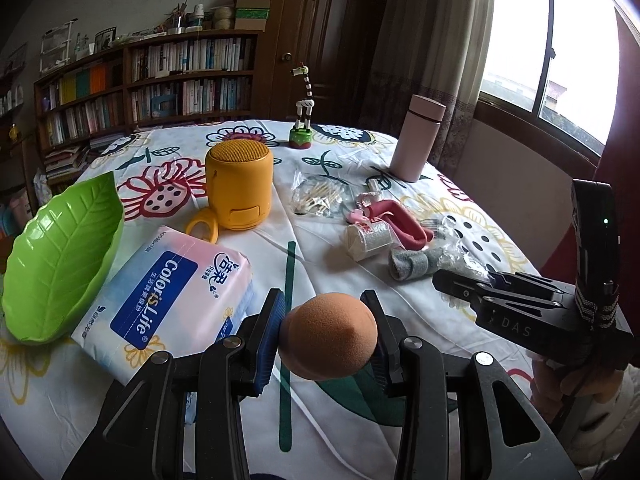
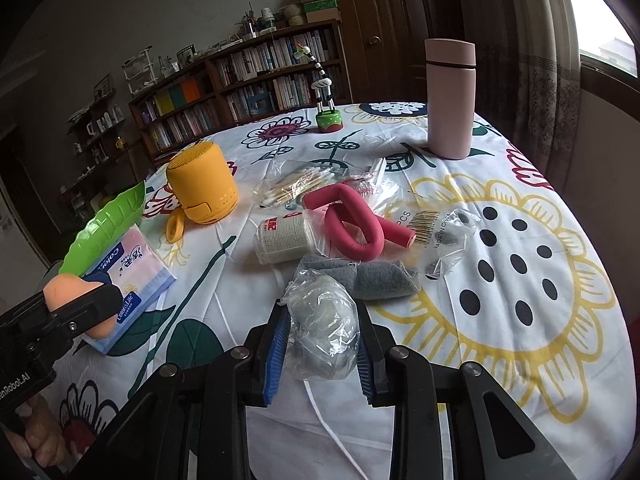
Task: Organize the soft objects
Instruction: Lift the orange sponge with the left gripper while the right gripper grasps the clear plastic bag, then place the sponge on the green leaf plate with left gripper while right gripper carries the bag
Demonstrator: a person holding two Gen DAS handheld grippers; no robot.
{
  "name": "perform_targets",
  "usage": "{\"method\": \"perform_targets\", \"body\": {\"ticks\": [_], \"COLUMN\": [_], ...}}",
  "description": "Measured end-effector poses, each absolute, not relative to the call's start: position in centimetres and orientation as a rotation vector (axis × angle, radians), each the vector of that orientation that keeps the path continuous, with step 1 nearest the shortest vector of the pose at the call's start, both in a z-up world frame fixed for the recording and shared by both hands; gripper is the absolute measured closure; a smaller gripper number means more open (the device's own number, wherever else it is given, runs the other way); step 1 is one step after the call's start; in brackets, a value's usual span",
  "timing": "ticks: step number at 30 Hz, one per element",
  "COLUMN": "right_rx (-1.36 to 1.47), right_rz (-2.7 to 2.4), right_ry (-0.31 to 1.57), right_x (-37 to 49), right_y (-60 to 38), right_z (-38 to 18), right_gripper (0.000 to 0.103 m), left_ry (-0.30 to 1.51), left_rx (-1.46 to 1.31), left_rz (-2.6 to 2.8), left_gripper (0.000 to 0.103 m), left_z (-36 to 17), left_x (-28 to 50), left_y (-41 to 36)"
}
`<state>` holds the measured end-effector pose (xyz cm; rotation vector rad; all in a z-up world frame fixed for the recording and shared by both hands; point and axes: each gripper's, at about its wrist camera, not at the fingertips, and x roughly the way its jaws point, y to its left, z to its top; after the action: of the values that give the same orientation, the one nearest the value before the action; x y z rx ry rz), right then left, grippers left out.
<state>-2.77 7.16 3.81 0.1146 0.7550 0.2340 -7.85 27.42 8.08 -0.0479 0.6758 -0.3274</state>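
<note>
An orange egg-shaped makeup sponge [image 1: 328,340] sits between the blue pads of my left gripper [image 1: 324,314], which is shut on it just above the tablecloth; the same sponge [image 2: 64,290] shows at the far left of the right wrist view. My right gripper [image 2: 322,322] is shut on a grey soft lump in a clear plastic bag [image 2: 324,332], low over the cloth. Beyond it lie a grey folded cloth [image 2: 376,280], a pink foam roller [image 2: 352,224] and a white bandage roll [image 2: 282,238]. A tissue pack [image 1: 168,292] lies beside a green leaf dish [image 1: 60,256].
A yellow speaker [image 1: 239,184] with a ring strap stands mid-table, with a bag of cotton swabs [image 1: 320,196] to its right. A pink bottle [image 1: 416,138] and a giraffe toy [image 1: 304,112] stand at the far edge. A hand [image 2: 40,444] holds the left gripper.
</note>
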Motion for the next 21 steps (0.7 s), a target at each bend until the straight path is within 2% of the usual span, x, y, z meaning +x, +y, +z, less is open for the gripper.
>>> {"method": "perform_targets", "body": {"ticks": [21], "right_rx": [0.068], "right_rz": [0.28], "right_ry": [0.761], "right_x": [-2.4], "right_y": [10.7], "right_z": [4.2], "right_gripper": [0.07], "left_ry": [0.563], "left_rx": [-0.117], "left_rz": [-0.127], "left_gripper": [0.063], "left_z": [10.9], "left_x": [-6.9], "left_y": [36.0]}}
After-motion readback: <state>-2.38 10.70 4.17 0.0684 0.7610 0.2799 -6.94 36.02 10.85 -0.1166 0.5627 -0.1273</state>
